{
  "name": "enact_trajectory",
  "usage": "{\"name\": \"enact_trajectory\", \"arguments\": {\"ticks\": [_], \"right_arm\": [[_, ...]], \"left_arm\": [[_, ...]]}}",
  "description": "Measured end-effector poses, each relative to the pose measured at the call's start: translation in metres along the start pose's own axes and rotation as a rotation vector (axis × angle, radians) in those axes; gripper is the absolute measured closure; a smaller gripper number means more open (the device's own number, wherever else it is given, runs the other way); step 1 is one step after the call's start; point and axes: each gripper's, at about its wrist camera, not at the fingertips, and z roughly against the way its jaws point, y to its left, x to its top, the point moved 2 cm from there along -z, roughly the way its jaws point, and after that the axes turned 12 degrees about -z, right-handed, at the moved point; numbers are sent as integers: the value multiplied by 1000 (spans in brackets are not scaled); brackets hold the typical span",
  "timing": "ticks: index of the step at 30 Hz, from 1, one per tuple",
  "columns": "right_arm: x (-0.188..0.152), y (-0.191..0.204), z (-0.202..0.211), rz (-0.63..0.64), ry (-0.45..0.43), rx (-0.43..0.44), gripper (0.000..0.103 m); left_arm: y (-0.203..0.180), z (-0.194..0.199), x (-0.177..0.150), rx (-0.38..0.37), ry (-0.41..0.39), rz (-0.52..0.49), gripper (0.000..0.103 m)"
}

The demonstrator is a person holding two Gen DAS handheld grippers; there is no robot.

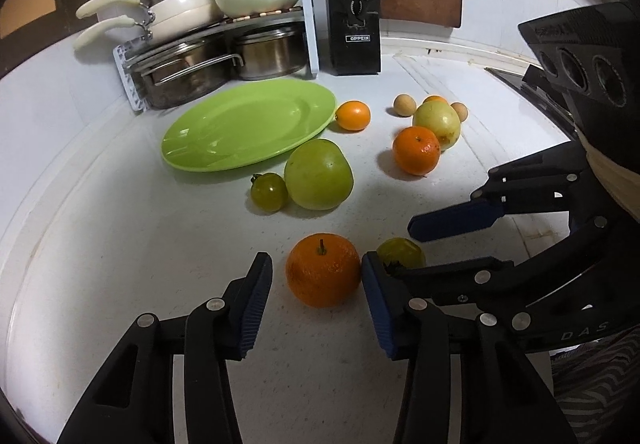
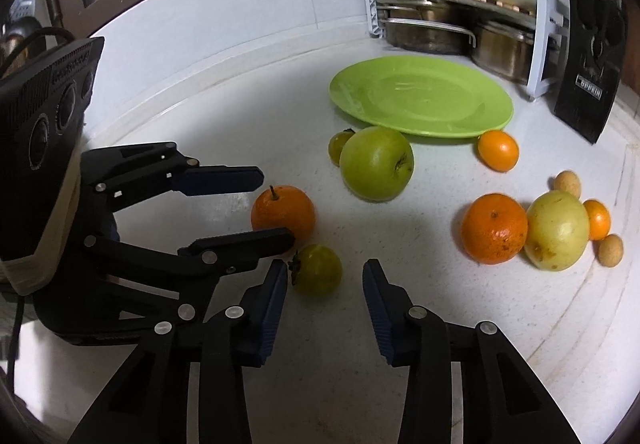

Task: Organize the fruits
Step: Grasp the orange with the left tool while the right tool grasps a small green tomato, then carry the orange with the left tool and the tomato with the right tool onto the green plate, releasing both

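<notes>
- Left gripper (image 1: 316,276) down low over the white counter (image 1: 120,244), jaws set fairly narrow either side of a stemmed orange (image 1: 323,270). Right pad looks to be right at the peel, left pad still shows a sliver of counter, so not squeezing it, nothing lifted.
- Right gripper (image 2: 325,274) just to the right of that, also fairly narrow, straddling a small yellow-green tomato (image 2: 318,273). Left pad at the leafy stem end, clear gap on the right side. Not clamped either.
- Orange and tomato sitting almost touching at the near edge of the spread, so the two tools crowd each other, inner fingers nearly crossing.
- Green plate (image 1: 248,124) farther back on the left, bare.
- Just near of the plate: big green apple (image 1: 319,175) with a second small green tomato (image 1: 269,192) tucked on its left.
- Small orange citrus (image 1: 352,116) right by the plate's right rim.
- Far right cluster: tangerine (image 1: 416,150) against a pale yellow-green fruit (image 1: 437,123), couple of little tan round ones (image 1: 404,105) behind.
- Pot rack (image 1: 224,44) and black knife block (image 1: 354,20) along the back.
</notes>
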Motion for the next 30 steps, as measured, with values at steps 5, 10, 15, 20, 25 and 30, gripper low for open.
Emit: {"name": "enact_trajectory", "arguments": {"ticks": [5,10,15,20,25,30], "right_arm": [[-2,-2,-3,-10,20,22,72],[0,-3,-3,-19,17,26,74],[3,-5,0,-31,5,21,75],[6,-3,5,-30,-8,0,75],[7,-1,11,-32,-21,-18,75],[8,1,23,-19,-41,-17,75]], "left_arm": [[-1,-8,1,-22,19,7,61],[-1,-9,1,-20,26,20,61],[1,-5,2,-12,46,61,62],[5,6,2,25,40,110,62],[9,17,3,45,23,148,62],[6,28,8,78,15,186,62]]}}
